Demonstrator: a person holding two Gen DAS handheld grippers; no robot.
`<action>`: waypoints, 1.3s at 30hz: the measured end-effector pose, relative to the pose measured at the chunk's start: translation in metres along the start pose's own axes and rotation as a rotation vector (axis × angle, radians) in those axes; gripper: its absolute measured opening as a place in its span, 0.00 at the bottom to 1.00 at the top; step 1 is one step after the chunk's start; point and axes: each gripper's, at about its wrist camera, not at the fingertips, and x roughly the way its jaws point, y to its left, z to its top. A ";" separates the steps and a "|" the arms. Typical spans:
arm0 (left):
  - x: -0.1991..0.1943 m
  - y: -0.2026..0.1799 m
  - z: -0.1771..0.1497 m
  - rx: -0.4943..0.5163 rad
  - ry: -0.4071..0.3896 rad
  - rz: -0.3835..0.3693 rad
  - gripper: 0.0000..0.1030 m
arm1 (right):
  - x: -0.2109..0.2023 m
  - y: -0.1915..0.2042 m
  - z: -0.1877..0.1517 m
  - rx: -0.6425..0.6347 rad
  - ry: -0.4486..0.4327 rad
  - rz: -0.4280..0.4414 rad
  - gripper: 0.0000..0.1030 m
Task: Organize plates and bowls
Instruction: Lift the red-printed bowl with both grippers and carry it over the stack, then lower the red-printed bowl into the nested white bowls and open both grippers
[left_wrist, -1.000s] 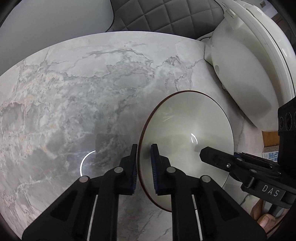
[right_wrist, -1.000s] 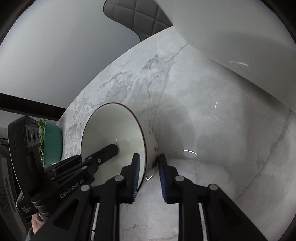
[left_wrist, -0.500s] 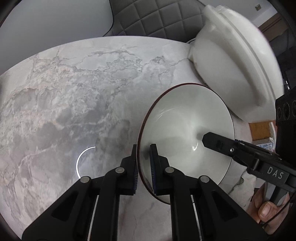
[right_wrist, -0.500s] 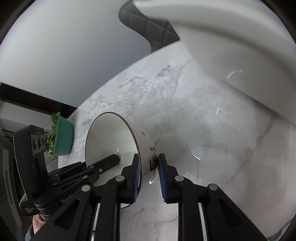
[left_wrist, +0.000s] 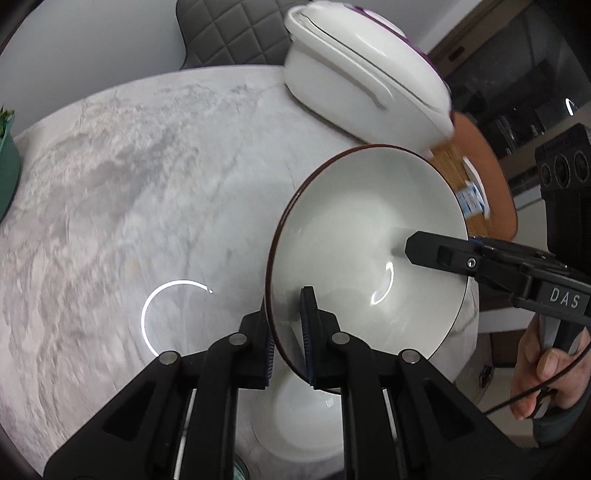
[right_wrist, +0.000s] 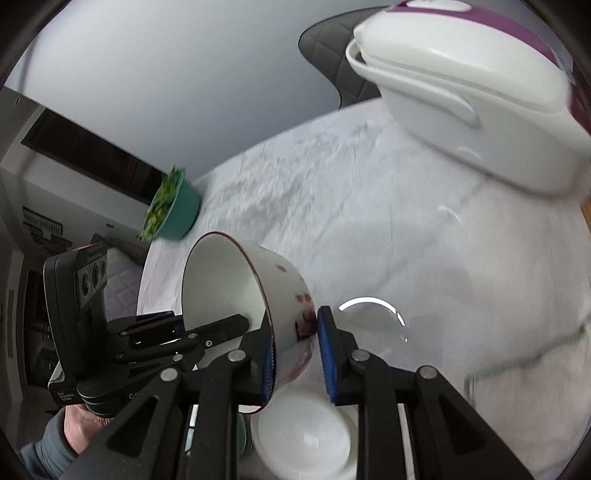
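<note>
A white bowl (left_wrist: 369, 236) with a dark red rim hangs tilted above the marble table (left_wrist: 129, 184), held from both sides. My left gripper (left_wrist: 286, 314) is shut on its near rim, one pad inside and one outside. In the right wrist view the bowl (right_wrist: 221, 288) shows red flower marks on its outer wall. My right gripper (right_wrist: 295, 332) clamps that wall between its blue pads, and its jaws are opening slightly. The other tool's finger (left_wrist: 443, 254) reaches inside the bowl. Directly below lies a white dish (left_wrist: 306, 424) on the table (right_wrist: 406, 240).
A white cooker with a purple top (left_wrist: 369, 81) stands at the table's far right. A green pot of leaves (right_wrist: 173, 210) sits at the far left edge. A quilted chair back (left_wrist: 236, 33) is behind the table. A wooden stool (left_wrist: 491, 184) stands past the right edge.
Both grippers have risen with the bowl, carrying it off the table. More of the table and the cooker shows, and a white dish has come into view beneath.
</note>
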 end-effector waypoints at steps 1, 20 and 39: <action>-0.002 -0.005 -0.017 0.000 0.008 -0.004 0.11 | -0.003 0.001 -0.012 0.005 0.012 -0.001 0.24; 0.049 -0.030 -0.162 -0.016 0.173 0.052 0.12 | 0.041 -0.021 -0.124 0.080 0.178 -0.057 0.23; 0.081 -0.027 -0.152 -0.021 0.156 0.143 0.15 | 0.055 -0.013 -0.124 -0.045 0.190 -0.177 0.22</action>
